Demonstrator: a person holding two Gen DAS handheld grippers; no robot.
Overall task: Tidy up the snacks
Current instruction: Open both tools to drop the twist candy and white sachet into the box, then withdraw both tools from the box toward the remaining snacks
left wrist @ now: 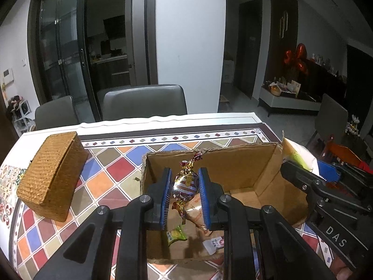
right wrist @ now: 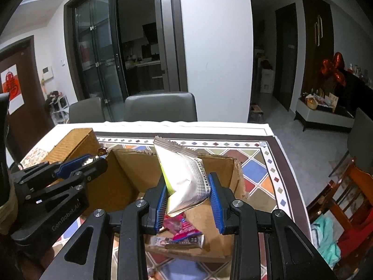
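While both grippers hang over it, the table with its multicoloured diamond-patterned cloth [left wrist: 112,170] carries an open brown corrugated cardboard box [left wrist: 233,161] at centre and a closed woven straw-coloured box [left wrist: 52,175] just to its left, apart from it. Inside the cardboard box lie loose packets: a green-and-yellow sachet [left wrist: 176,233], a pink wrapper [right wrist: 184,228], a small white label-like packet [left wrist: 214,243]. Right gripper [right wrist: 188,198] is clamped on a silver foil snack pouch with a lime-green edge [right wrist: 184,177], jaws moderately narrow, pinching its lower end; pouch stands up tilted above the box. Judged light, puffy, crinkly and slippery; a grip on the flat sealed seam would likely hold better than on the air-filled belly. Left gripper [left wrist: 185,194] has its jaws nearly together on a twist-wrapped candy in shiny red, gold and silver foil [left wrist: 185,184], held at the round body, twisted ends free above and below, over the box interior. Candy judged small, firm, light; foil slick, so the body is the sound place to pinch, not the twists.
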